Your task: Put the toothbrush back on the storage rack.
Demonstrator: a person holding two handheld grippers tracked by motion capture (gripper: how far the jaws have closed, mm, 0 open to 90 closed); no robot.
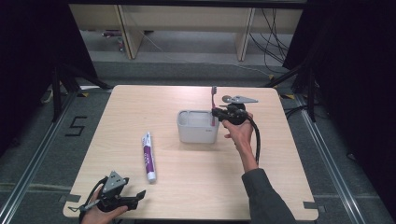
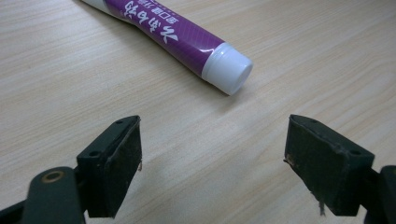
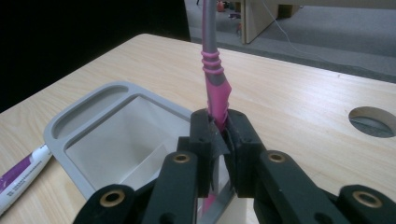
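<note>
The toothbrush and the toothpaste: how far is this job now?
Done: nothing rests in the grey plastic holder yet. In hand: the right gripper clamps the pink toothbrush upright at the holder's rim. Left: the purple toothpaste tube lies on the table; the left gripper is open.

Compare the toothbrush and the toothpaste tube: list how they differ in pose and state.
1. The toothbrush stands upright, its lower end in the grey holder; the toothpaste tube lies flat on the table.
2. The toothbrush is clamped in the right tool; the toothpaste tube is untouched, with the left tool open short of its cap.
3. The toothbrush is thin and pink-grey; the tube is thicker, purple and white.
</note>
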